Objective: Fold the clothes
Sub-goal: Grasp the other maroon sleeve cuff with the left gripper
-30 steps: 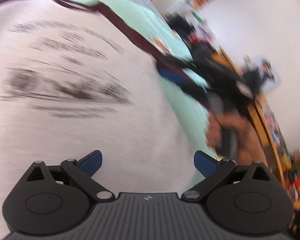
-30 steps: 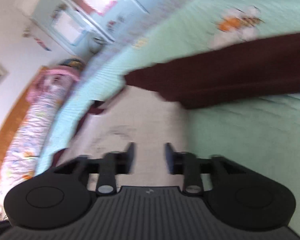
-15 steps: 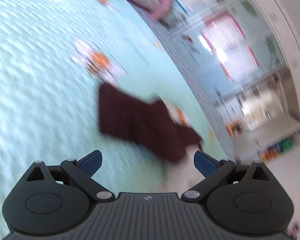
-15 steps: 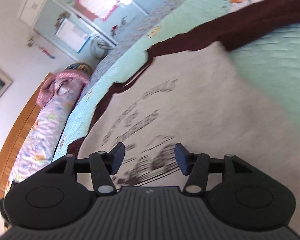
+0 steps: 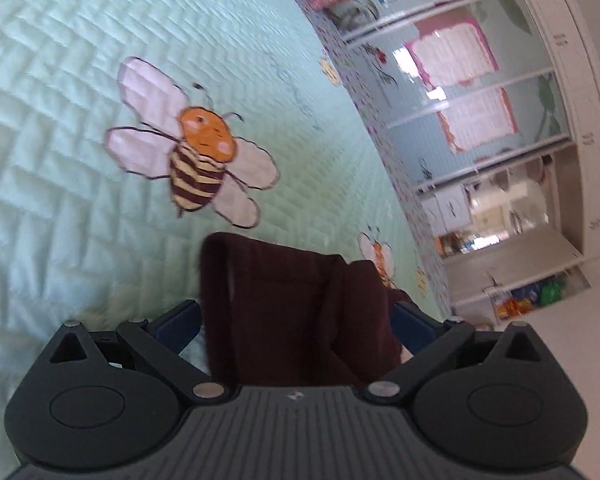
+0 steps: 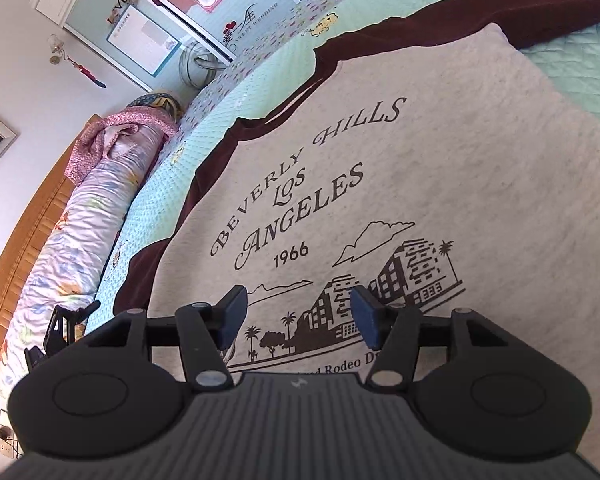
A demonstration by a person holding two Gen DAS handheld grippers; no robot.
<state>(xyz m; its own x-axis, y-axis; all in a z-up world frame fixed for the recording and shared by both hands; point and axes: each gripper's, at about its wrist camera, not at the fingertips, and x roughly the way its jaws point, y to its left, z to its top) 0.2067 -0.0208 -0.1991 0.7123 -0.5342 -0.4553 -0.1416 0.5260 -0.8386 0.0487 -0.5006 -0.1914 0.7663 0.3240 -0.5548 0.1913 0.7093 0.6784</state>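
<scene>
Left wrist view: the left gripper [image 5: 296, 322] is seen low in the frame, its blue fingers [image 5: 178, 326] spread wide. A dark maroon sleeve [image 5: 292, 312] lies between them at lower centre, its cuff end pointing up the frame; whether the pads touch the cloth cannot be told, as the right one is partly hidden behind the fabric. The sleeve rests on a mint-green quilted bedspread [image 5: 60, 140]. A stitched bee [image 5: 196, 160] is seen just above the cuff, left of centre. Wardrobe doors [image 5: 480, 100] with pink panels run down the right side.

Right wrist view: the right gripper [image 6: 298, 318] is held over the grey front of the sweatshirt [image 6: 440, 160], which is spread flat on the bed and fills the centre and right of the frame. Its fingers [image 6: 234, 314] stand apart and have just been opening, with nothing clamped between them; only the printed buildings are seen in the gap. Lettering reading "Beverly Hills Los Angeles 1966" is seen at centre. Maroon sleeves and collar edge the grey body towards the top and left. A rolled floral quilt [image 6: 80, 208] lies along the wooden headboard [image 6: 28, 240] at the left.
</scene>
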